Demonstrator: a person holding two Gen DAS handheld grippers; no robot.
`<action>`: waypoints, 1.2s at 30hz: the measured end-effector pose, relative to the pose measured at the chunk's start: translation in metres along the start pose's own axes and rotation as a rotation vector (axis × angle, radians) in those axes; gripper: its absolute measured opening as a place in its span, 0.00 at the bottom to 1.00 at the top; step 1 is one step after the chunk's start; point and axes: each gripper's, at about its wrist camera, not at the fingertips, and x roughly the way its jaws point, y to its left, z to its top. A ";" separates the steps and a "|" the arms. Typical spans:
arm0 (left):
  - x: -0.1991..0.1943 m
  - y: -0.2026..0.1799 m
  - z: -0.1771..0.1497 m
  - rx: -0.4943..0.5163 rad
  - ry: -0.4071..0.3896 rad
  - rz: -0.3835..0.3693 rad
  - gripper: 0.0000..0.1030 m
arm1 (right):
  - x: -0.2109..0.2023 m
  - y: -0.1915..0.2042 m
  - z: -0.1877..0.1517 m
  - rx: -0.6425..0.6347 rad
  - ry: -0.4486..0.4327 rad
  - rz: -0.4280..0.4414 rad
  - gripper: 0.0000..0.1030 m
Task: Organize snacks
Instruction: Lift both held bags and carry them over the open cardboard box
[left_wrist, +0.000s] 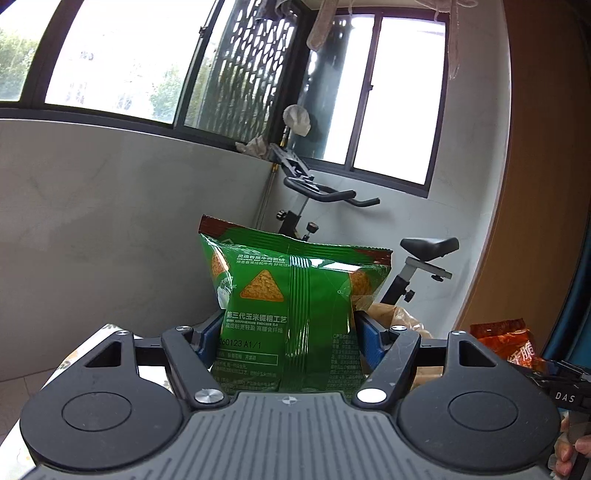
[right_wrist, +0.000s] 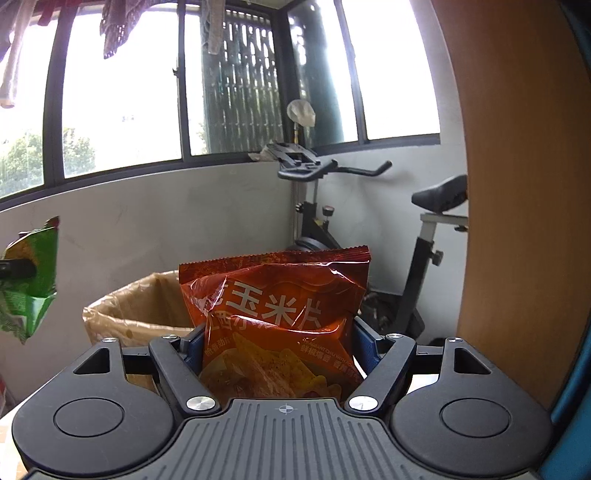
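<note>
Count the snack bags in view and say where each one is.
2: a green bag gripped in the left tool, a red bag gripped in the right tool. Others may be hidden.

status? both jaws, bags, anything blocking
Left gripper shut on green chip bag. Right gripper shut on red chip bag. Both bags upright, off the surface. Nothing blocking.

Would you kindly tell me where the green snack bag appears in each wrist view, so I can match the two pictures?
Left wrist view: the green snack bag stands centre frame, gripped between the left gripper's pads.
Right wrist view: the same bag shows at the far left edge, partly cut off.
Shared landmark: the exercise bike by the window, behind the bag in both views.
</note>
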 end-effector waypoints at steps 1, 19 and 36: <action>0.015 -0.007 0.005 0.007 0.006 -0.001 0.72 | 0.006 0.001 0.005 -0.008 -0.008 0.004 0.70; 0.126 -0.010 0.011 0.020 0.180 -0.038 0.72 | 0.106 0.019 0.043 -0.024 0.024 0.072 0.69; 0.154 0.008 -0.003 -0.002 0.282 -0.074 0.78 | 0.186 0.038 0.028 0.050 0.188 0.122 0.71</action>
